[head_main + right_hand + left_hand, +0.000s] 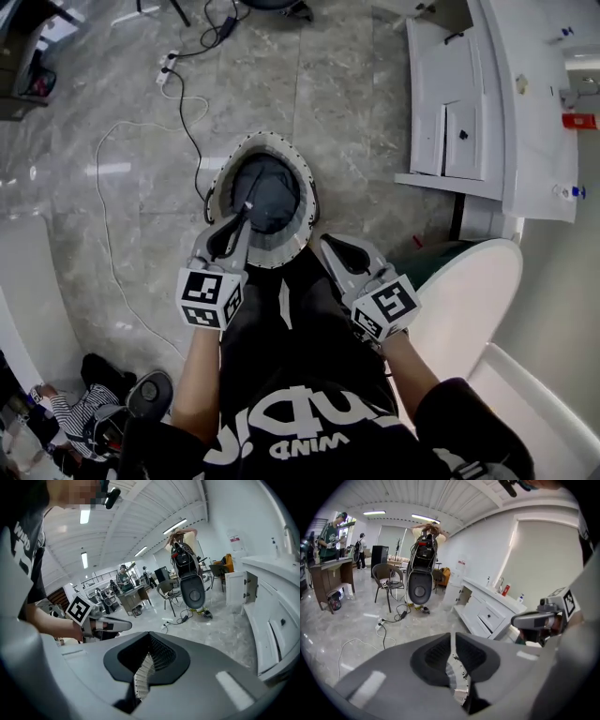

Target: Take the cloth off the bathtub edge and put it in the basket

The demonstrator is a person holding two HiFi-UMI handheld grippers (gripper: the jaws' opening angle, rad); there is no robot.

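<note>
Currently the cloth (pixel 267 192) is in the basket (pixel 217 183): a dark grey bundle filling the bowl, all of it inside the pale rim. The basket stands on the marble-pattern floor (pixel 112 169), straight ahead of the person.

Left gripper (pixel 246 214): jaws pressed together, pads meeting along one seam, nothing between them (its own camera shows this cleanly). In the head view its tip lies over the basket's near-left rim. Can't tell whether it touches.

Right gripper (pixel 330 244): same state, jaws fully together, empty. Its tip is just beside the basket's near-right rim, over the person's dark clothing and not over the bowl.

The bathtub edge (pixel 469 300) is the white curved surface at lower right, next to the right gripper's marker cube. The cloth is well apart from it. A dark green object sits between the tub and the white cabinet (pixel 459 112); I can't identify it.

On the floor, a white cable (pixel 108 216) loops left of the basket. A black cable (pixel 192 141) runs from the power strip (pixel 167 67) down to the basket's left side.

Both gripper views look out across the room, not down at the basket. Each one shows the other gripper off to the side, plus a dark upright machine (pixel 421 569) and a chair (pixel 389 581) farther back. People stand by a desk in the far background.
</note>
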